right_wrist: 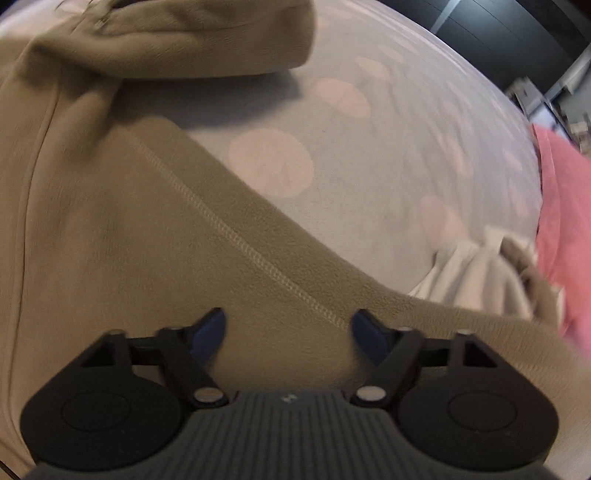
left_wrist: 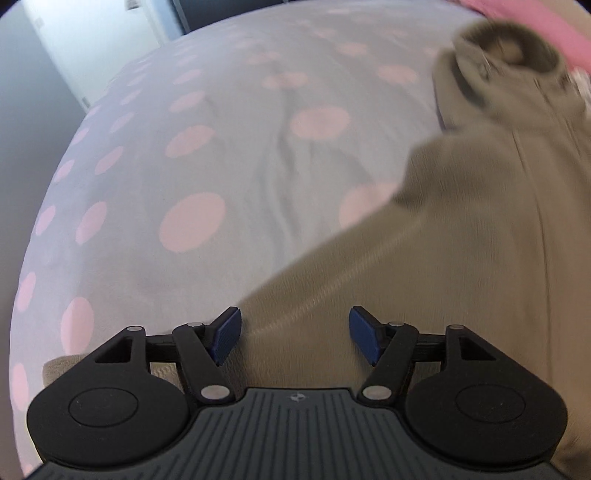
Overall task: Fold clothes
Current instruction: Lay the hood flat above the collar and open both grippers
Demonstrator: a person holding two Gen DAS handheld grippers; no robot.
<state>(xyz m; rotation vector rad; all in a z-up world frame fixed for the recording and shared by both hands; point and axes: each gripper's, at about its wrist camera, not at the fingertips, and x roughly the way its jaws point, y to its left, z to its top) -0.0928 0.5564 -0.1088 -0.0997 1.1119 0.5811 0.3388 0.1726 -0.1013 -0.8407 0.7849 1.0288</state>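
An olive-tan zip hoodie (left_wrist: 480,229) lies spread on a grey bed cover with pink dots (left_wrist: 184,184). Its hood (left_wrist: 506,59) is at the far right of the left wrist view, and its left sleeve runs down toward my left gripper (left_wrist: 295,334). That gripper is open, its blue pads either side of the sleeve fabric, holding nothing. In the right wrist view the hoodie (right_wrist: 110,240) fills the left side, its seamed right sleeve (right_wrist: 258,254) passing under my right gripper (right_wrist: 288,332), which is open and empty. Both views are motion-blurred.
A pink garment (right_wrist: 565,229) and a crumpled cream cloth (right_wrist: 480,273) lie at the right of the bed cover (right_wrist: 406,155). The pink garment also shows at the top right of the left wrist view (left_wrist: 517,22). A white door (left_wrist: 96,37) and dark furniture (right_wrist: 498,37) stand beyond the bed.
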